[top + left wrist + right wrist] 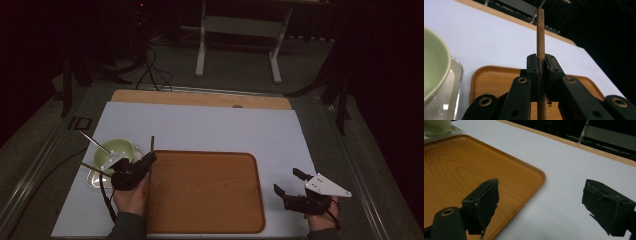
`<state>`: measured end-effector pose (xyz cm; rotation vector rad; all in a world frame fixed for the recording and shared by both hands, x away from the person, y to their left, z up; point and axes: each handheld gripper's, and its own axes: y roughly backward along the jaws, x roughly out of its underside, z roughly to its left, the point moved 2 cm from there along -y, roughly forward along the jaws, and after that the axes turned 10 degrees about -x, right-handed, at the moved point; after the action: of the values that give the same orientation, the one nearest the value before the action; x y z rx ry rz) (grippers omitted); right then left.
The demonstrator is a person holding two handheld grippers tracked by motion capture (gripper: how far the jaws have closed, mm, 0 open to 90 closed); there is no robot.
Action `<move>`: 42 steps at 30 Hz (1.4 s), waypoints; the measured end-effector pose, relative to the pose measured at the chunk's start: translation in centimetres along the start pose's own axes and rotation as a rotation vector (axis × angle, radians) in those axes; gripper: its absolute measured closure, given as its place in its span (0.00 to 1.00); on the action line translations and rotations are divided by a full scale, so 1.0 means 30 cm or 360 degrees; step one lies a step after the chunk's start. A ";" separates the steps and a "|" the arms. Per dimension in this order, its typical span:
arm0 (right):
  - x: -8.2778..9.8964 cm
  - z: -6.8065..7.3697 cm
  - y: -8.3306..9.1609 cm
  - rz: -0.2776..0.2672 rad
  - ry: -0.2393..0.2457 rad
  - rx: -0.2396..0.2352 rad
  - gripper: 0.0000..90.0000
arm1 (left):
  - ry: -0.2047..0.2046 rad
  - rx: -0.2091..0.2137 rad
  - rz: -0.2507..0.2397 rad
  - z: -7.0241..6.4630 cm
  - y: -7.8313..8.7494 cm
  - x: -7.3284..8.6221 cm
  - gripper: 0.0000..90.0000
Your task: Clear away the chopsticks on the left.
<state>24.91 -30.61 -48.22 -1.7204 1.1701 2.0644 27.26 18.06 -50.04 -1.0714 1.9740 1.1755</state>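
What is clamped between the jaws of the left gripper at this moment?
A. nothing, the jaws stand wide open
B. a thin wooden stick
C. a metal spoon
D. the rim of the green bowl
B: in the left gripper view, the left gripper is shut on a thin wooden stick that rises above its jaws.

From above the near edge the high view looks forward and down over the whole table, while both gripper views sit low and close, sharing with it the wooden tray [205, 192] [496, 77] [461, 167].
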 end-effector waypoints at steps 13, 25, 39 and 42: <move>0.000 0.001 -0.002 0.0007 0.0004 -0.0004 0.15 | -0.0099 -0.0073 0.0079 0.022 -0.038 0.031 0.94; 0.000 0.000 -0.002 0.0008 0.0003 -0.0005 0.15 | -0.0137 -0.0123 0.0198 0.025 -0.085 0.047 0.93; 0.000 0.001 -0.001 0.0009 0.0001 -0.0006 0.15 | -0.0130 -0.0209 0.0330 0.047 -0.116 0.059 0.93; 0.001 0.000 -0.001 0.0009 0.0000 -0.0006 0.15 | -0.0113 -0.0211 0.0332 0.049 -0.117 0.058 0.92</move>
<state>24.91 -30.60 -48.24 -1.7204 1.1730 2.0710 29.57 17.81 -53.53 -0.8899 2.0126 1.4521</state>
